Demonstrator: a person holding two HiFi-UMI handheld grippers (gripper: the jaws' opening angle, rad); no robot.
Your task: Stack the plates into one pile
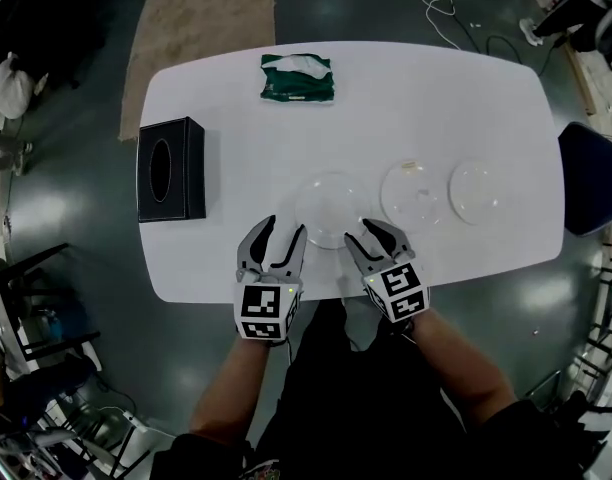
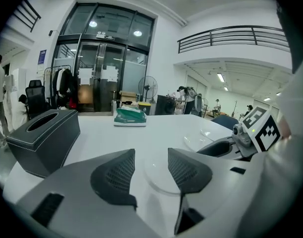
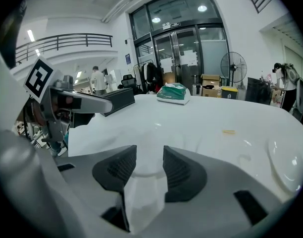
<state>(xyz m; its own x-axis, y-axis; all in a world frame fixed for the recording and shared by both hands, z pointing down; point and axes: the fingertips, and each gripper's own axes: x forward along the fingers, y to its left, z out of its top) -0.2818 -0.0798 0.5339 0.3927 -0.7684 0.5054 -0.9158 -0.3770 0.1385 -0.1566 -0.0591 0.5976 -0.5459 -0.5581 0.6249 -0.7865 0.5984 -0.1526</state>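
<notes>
Two grippers are held at the near edge of the white table [image 1: 466, 98], each with its jaws partly apart and nothing clamped. The left gripper [image 1: 279, 236] is set at about 7 o'clock of the nearest plate [image 1: 331, 208] and the right gripper [image 1: 370, 232] at about 5 o'clock of it. In each gripper view that plate's near rim is seen through the gap, just beyond the pads. Whether any pad touches it cannot be told.

The plate is seen to be thin, pale and glossy, with a shallow raised lip. It is judged to be light and stiff, slippery under the pads, and liable to chip or crack if dropped; its material cannot be told. Because it lies flat on the table, hold is best taken at the lip on the near side, around 6 o'clock, with one pad slid under the rim and the other laid on top.

Being round, the plate has no long axis. It lies level with its hollow side up. The row itself is laid out toward 3 o'clock: a middle plate [image 1: 414, 192] just beside the nearest one, then an end plate [image 1: 478, 190], all three apart and none yet stacked.

Farther out, a black tissue box [image 1: 171, 169] stands at 10 o'clock and a green packet [image 1: 298, 76] lies at 12 o'clock by the far edge.
</notes>
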